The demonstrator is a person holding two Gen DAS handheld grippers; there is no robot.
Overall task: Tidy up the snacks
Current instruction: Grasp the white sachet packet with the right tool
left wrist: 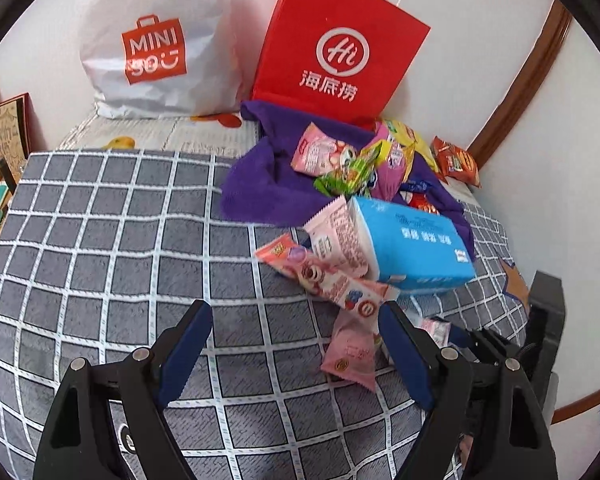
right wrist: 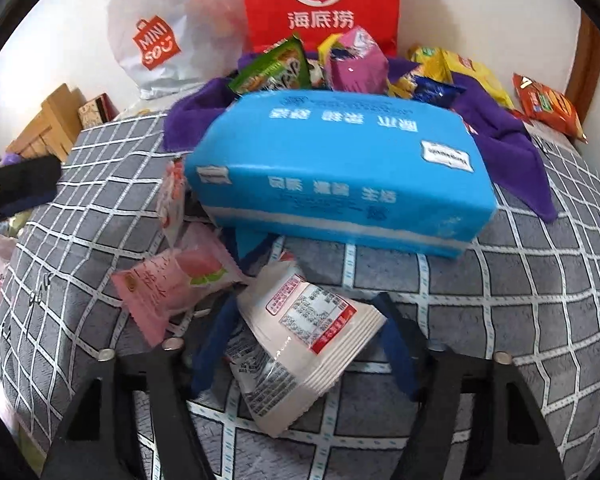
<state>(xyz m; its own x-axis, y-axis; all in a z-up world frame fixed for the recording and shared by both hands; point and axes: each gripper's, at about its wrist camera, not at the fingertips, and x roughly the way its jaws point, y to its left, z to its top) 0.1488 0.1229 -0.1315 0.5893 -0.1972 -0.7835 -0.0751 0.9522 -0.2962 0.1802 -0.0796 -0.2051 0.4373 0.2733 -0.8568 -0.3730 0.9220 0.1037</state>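
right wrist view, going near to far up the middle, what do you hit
claw → white snack packet between its fingers → blue tissue pack → purple cloth heaped with snacks → red paper bag against the wall

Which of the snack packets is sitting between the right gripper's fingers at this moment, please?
The white packet with the red-bordered label, lying face-down between the right gripper fingers. The pink packets lie outside them, to its left.
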